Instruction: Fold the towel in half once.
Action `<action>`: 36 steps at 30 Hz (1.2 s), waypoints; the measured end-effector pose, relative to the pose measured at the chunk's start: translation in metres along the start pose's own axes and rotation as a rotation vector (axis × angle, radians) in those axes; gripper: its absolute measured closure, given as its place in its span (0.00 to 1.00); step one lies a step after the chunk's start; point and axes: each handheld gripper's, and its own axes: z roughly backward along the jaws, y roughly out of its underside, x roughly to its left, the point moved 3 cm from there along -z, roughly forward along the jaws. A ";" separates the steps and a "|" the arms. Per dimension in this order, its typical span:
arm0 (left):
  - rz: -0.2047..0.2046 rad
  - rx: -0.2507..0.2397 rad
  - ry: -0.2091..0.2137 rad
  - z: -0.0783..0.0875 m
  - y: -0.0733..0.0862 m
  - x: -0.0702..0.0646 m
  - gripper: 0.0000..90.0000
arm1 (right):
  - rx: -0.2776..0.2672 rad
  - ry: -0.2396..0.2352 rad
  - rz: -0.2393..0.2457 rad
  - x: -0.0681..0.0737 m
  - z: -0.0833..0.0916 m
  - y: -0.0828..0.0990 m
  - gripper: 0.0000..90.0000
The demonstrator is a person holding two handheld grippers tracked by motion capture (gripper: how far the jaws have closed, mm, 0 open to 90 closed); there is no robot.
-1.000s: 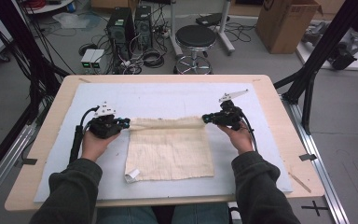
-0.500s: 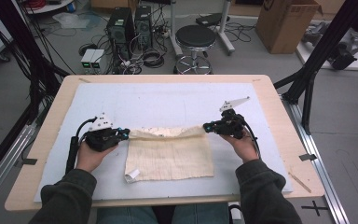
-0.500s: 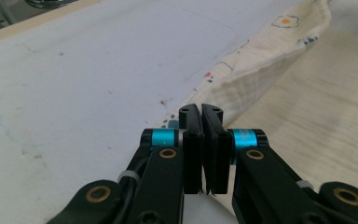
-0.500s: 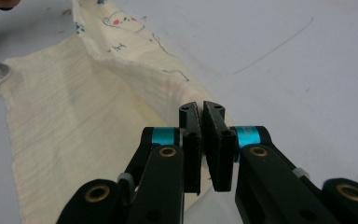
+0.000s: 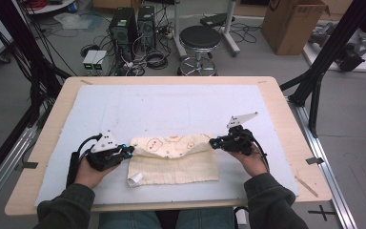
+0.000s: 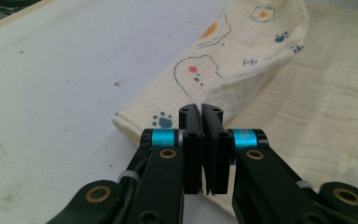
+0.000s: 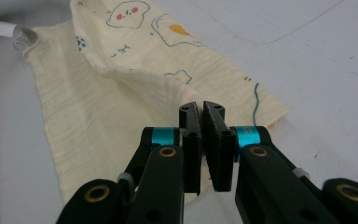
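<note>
Cables, computer towers and a round stool (image 5: 200, 37) are seen on the floor at the top of the high view, behind a wooden worktop (image 5: 276, 102) covered by a white mat (image 5: 171, 107). Lower centre of that frame, a cream cloth (image 5: 174, 164) with little cartoon prints is laid on the mat, its far edge folded back toward the person so the printed side is shown. The left gripper (image 5: 129, 151) is clamped on the fold's left corner, fingers (image 6: 191, 140) pressed tight together with cloth pinched between them. The right gripper (image 5: 213, 142) is closed the same way on the right corner. A white tag (image 5: 135, 179) is seen at the cloth's lower left corner.
</note>
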 end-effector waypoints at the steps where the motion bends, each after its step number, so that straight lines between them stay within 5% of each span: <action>1: -0.004 0.008 -0.002 0.001 0.003 -0.001 0.96 | 0.003 -0.001 -0.001 0.002 0.001 0.001 0.95; 17: -0.021 0.032 0.067 0.016 0.022 -0.026 0.90 | 0.038 -0.025 0.017 0.026 0.006 0.026 0.95; 22: -0.003 -0.027 0.079 0.027 0.015 -0.024 0.75 | 0.062 -0.052 0.033 0.031 0.009 0.033 0.81; 27: 0.039 -0.091 0.056 0.031 0.009 -0.016 0.76 | 0.019 -0.065 0.044 0.035 0.022 0.025 0.74; 36: 0.015 0.039 0.112 0.002 0.022 -0.026 0.83 | 0.080 -0.084 0.102 0.043 -0.006 0.030 0.71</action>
